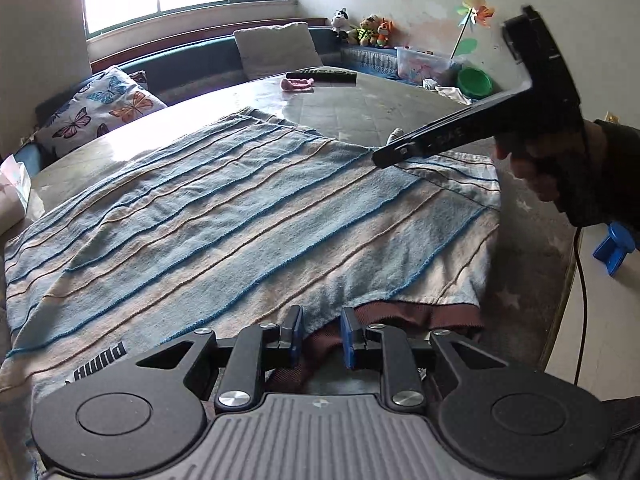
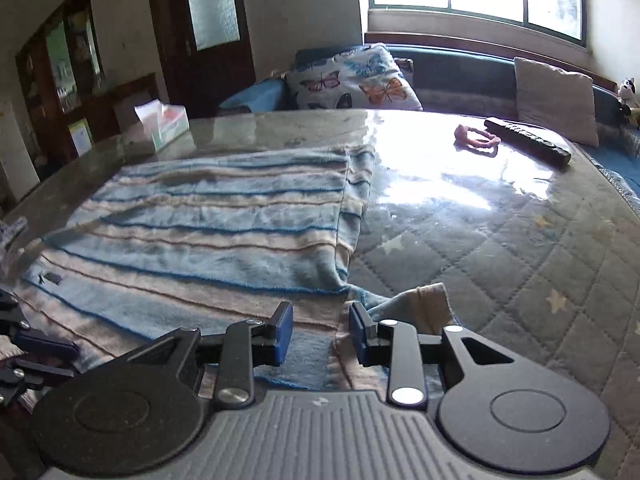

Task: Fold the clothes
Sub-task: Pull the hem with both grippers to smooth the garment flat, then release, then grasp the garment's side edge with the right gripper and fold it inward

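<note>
Window glare whitens the table (image 2: pixel 500 240) beyond the striped garment (image 1: pixel 240 216).

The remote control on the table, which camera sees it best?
The right wrist view. There the remote control lies unblocked past the striped sweater, showing its full length and buttons beside a pink hair tie. In the left wrist view it is just a small, dark, distant bar.
</note>
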